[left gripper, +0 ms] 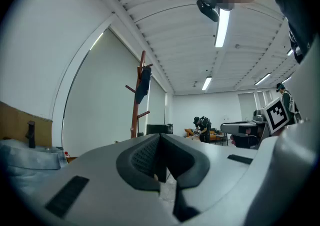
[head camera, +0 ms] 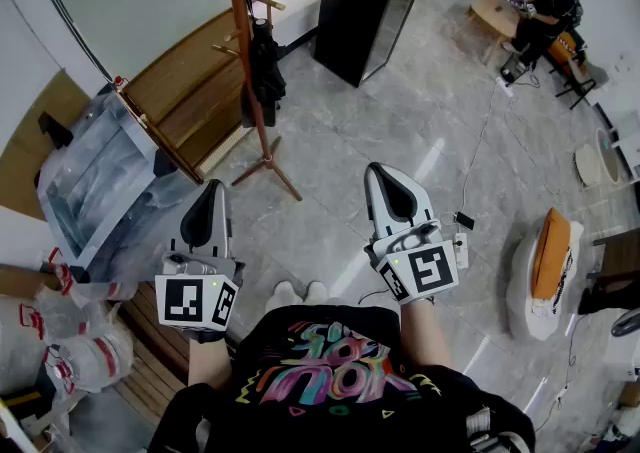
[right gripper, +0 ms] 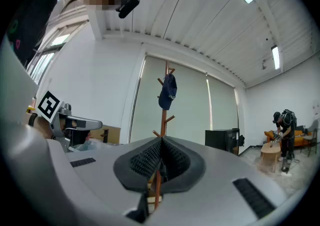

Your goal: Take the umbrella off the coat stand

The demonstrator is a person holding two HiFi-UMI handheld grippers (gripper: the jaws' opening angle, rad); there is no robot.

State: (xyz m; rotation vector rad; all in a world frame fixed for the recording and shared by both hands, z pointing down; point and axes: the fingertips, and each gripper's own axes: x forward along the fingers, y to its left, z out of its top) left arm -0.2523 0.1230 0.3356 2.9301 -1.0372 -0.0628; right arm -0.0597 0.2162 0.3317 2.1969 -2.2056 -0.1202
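wooden coat stand (head camera: 238,1) with dark umbrella (head camera: 263,71), black cabinet (head camera: 365,6) near, well apart from clenched left claw (head camera: 213,186) and right claw (head camera: 379,171).

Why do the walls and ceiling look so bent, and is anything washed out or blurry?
Head view: a wide lens bows the room's edges; pale glare streaks lie on the glossy floor. Left gripper view: the ceiling curves, the strip light is blown out, the corners go black. Right gripper view: same bending and dark corners; the coat stand looks fairly sharp.
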